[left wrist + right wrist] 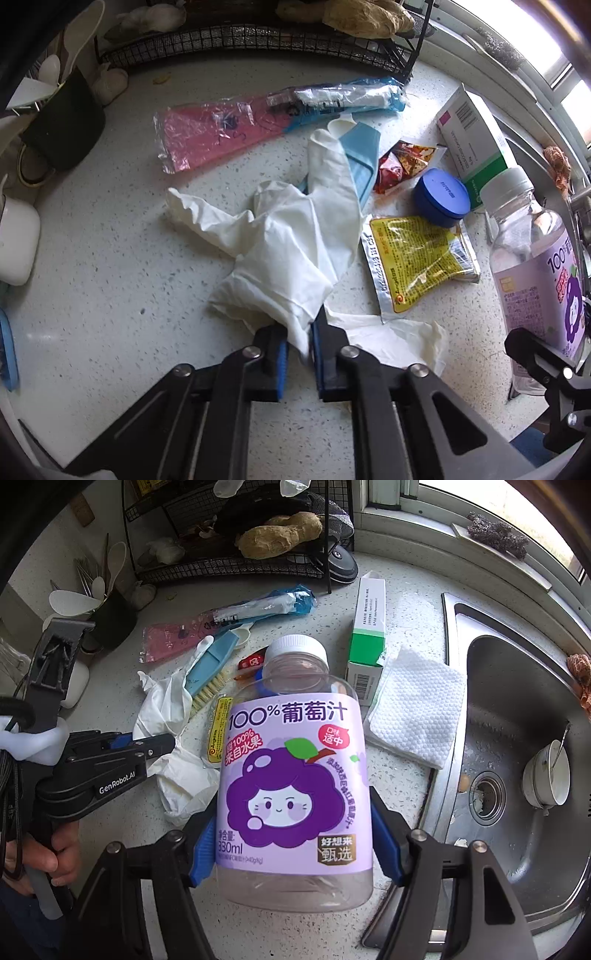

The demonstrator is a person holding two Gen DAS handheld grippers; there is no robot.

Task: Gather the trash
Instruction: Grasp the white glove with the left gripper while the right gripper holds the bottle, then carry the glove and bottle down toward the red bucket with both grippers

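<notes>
White disposable glove (295,236), crumpled on the speckled bench (110,280), its cuff end pinched between the blue pads of the left gripper (300,345), whose fingers are clenched on the thin material. A second glove (399,336) lies flat just beside it, partly under the right-hand finger. Empty clear juice bottle (293,775) with white cap and purple grape label, held upright between the fingers of the right gripper (295,845), both blue pads pressing on its sides. Remaining litter on the bench: yellow sachet (417,258) touching the glove's edge; red snack wrapper (402,162); blue round tin (441,201) near the sachet; blue-backed scrubbing brush (362,158) partly under the glove; pink and blue plastic packet (258,122) farther back; white and green carton (476,144). Folded paper towel (417,705) lies between the carton and the steel sink (517,709), which contains a white cup (546,775). Black wire rack (236,568) stands at the rear of the bench
</notes>
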